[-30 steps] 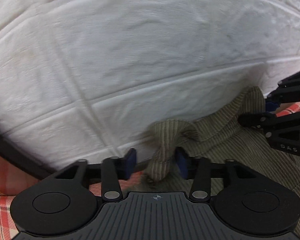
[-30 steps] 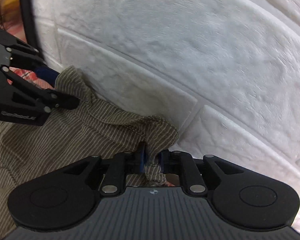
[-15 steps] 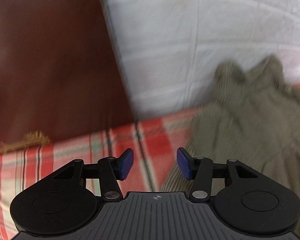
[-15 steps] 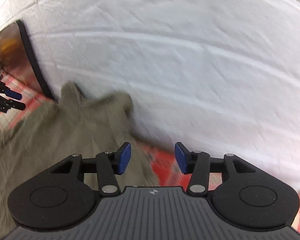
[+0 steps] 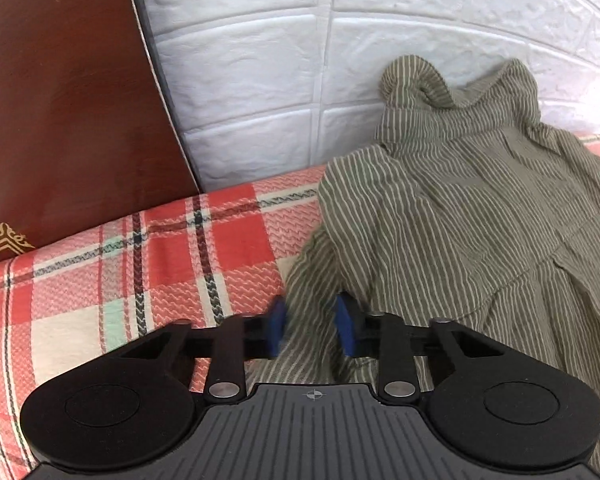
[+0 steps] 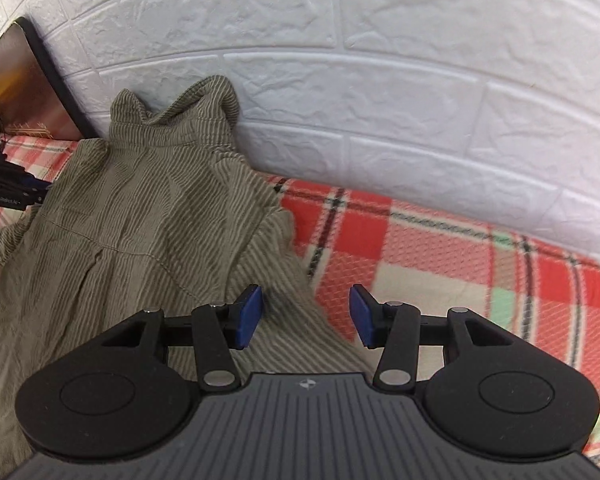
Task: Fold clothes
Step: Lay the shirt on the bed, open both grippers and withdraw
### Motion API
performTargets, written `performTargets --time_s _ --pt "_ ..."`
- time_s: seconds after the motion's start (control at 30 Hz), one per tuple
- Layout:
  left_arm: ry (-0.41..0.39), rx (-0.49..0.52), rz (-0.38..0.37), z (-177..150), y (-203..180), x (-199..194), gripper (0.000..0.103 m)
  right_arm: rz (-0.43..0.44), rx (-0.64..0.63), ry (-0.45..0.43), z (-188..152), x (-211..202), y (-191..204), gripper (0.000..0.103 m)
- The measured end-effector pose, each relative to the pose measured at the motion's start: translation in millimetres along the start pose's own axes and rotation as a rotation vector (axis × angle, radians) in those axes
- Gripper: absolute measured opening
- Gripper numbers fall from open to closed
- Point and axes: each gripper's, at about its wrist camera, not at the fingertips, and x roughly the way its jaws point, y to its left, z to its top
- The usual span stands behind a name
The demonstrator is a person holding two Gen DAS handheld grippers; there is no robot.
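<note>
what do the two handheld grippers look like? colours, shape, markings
Both match. The left gripper and right gripper have a dark grey ribbed body with a small crosshair mark at its front centre. Two black rounded housings carry recessed discs. Black linkage arms pivot on silver rivets and end in blue pads. In the right wrist view the left gripper shows small white lettering on its side, too small to read. No cables or sleeves visible.

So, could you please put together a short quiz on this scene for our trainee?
1. True or false: the striped shirt is already folded into a neat square.
2. What does the shirt lie on? A) a red plaid blanket B) bare wood C) a blue towel
3. Fill in: the shirt's collar leans against a white ___-patterned wall.
Key: 1 false, it lies spread out and rumpled; 2 A; 3 brick.
</note>
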Motion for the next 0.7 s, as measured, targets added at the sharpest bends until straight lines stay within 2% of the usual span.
performTargets --time_s 0.03,0.1,0.2,0.27,0.33,0.47,0.5,0.53,0.57,0.6,0.63,0.7 --pt "-0.001 -0.005 0.004 -0.4 -0.6 -1.2 0.000 0.010 0.008 0.020 0.5 4.3 1.6 0.037" --pt "-0.012 -0.010 0.029 -2.0 -1.4 -4.5 0.000 0.034 0.024 0.057 2.1 7.5 2.1 0.004" --pt "-0.054 -0.017 0.104 -6.5 6.9 -15.2 0.000 0.017 0.047 0.030 3.3 -2.9 -5.6 0.004" --pt "-0.056 -0.054 0.121 -10.0 21.5 -20.9 0.000 -0.004 0.065 0.010 3.1 -9.9 -12.8 0.003" --pt "-0.040 -0.082 0.112 -14.6 31.5 -21.8 0.000 -0.028 0.085 0.021 0.7 -9.3 -20.6 0.003" --pt "-0.024 -0.055 0.154 -20.9 25.4 -10.5 0.001 -0.054 0.084 0.064 -2.0 7.4 -16.8 0.004" --pt "-0.031 -0.054 0.170 -20.2 23.7 -13.2 0.026 -0.062 0.076 0.063 -0.5 8.4 -14.8 0.006" --pt "-0.036 -0.054 0.183 -19.5 23.6 -15.7 0.041 -0.069 0.066 0.064 1.0 8.1 -13.9 0.011" --pt "-0.043 -0.051 0.196 -18.9 25.2 -18.1 0.047 -0.076 0.053 0.067 2.5 6.4 -13.9 0.016" --pt "-0.050 -0.048 0.208 -18.4 27.4 -20.8 0.053 -0.082 0.043 0.064 3.9 3.3 -14.8 0.029" --pt "-0.056 -0.049 0.215 -18.1 31.4 -24.5 0.053 -0.088 0.037 0.056 5.2 -1.5 -16.4 0.039" --pt "-0.071 -0.074 0.210 -16.8 41.4 -33.2 0.053 -0.070 0.040 0.021 9.5 -13.5 -18.7 0.039"
